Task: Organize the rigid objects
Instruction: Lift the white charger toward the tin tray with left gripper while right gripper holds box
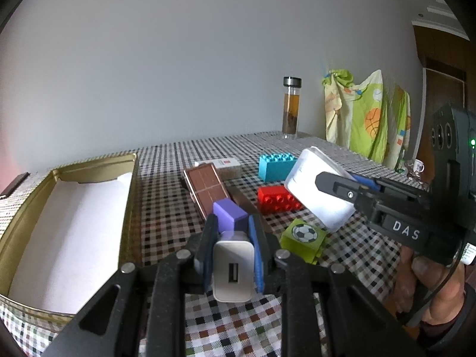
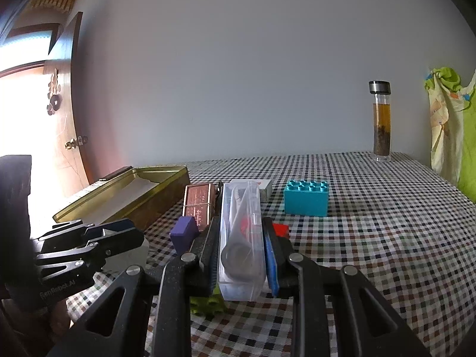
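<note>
My left gripper [image 1: 232,255] hung just above the surface [image 1: 166,208], beside the open tin [image 1: 131,196], its jaws closed on a white charger [image 1: 233,270]. A loose pinch on those smooth sides risked the charger slipping out before it reached the tin. My right gripper [image 2: 242,250] was level over the bricks, jaws clamped on a clear case [image 2: 242,238] held lengthwise, well short of the tin. The two stood close together, and I judged that moving both at once might make them collide.
</note>
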Motion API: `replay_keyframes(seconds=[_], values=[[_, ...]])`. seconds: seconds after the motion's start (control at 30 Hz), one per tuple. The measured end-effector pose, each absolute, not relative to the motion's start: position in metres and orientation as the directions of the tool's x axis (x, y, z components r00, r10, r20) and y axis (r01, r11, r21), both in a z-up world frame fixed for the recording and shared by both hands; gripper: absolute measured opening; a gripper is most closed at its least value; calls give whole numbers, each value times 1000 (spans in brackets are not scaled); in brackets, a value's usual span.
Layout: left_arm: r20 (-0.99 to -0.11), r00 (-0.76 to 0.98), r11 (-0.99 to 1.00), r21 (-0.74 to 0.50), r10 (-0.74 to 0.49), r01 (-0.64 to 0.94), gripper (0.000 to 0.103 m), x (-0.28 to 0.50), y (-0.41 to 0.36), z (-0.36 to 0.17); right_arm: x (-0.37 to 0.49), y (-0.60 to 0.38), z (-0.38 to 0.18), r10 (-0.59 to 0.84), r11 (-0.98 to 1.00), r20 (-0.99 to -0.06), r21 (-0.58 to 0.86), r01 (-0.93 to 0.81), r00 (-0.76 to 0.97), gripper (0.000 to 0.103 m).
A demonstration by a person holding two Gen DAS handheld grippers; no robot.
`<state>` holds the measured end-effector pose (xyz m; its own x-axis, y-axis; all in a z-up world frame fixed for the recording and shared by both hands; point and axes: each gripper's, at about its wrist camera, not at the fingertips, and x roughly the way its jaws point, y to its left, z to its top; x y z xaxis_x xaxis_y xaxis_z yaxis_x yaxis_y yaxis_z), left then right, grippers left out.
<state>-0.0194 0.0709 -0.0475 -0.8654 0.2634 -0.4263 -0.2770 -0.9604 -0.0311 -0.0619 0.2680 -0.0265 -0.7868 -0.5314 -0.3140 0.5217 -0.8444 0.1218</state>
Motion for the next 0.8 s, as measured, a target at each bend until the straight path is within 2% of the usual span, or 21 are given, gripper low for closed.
replay_keyframes(seconds=[0.8], values=[[-347, -909, -969, 0, 232, -248, 20, -5, 62, -33, -46, 259, -15, -561, -826, -264, 111, 553, -785, 28]])
